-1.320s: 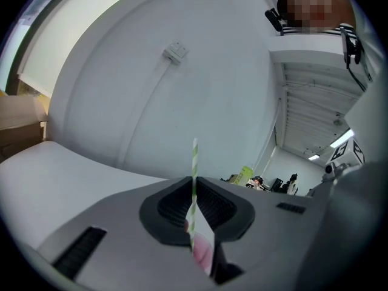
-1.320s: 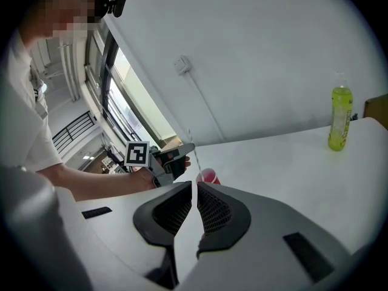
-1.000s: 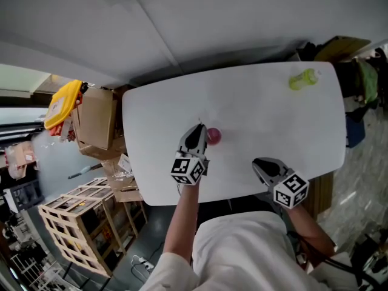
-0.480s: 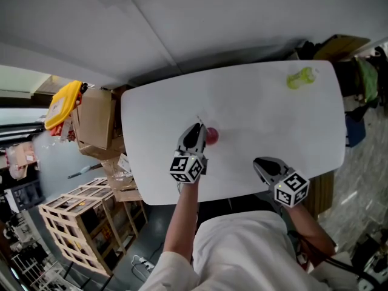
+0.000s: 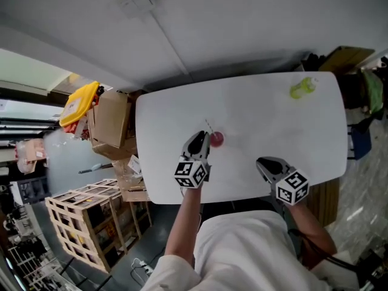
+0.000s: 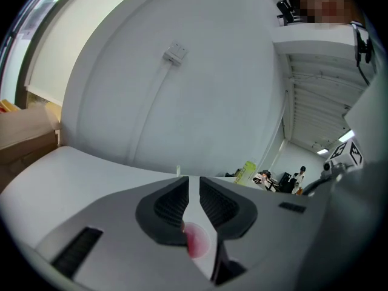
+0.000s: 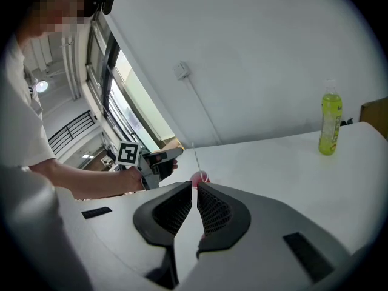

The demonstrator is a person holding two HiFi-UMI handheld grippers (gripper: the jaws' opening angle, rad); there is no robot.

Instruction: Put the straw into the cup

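A small pink cup stands near the middle of the white table. A thin straw sticks up out of it, leaning away to the far left. My left gripper lies just left of the cup, jaws shut with nothing between them. In the left gripper view the cup shows low between the jaws, with the straw's tip above. My right gripper sits near the table's front edge, shut and empty. In its view the cup and straw stand ahead.
A green bottle stands at the table's far right corner, also seen as the bottle in the right gripper view. Cardboard boxes, a yellow object and a wooden crate lie on the floor left of the table.
The head view has shifted a little, so the table sits further right in the picture. Both grippers, the cup and the straw keep their places relative to each other.
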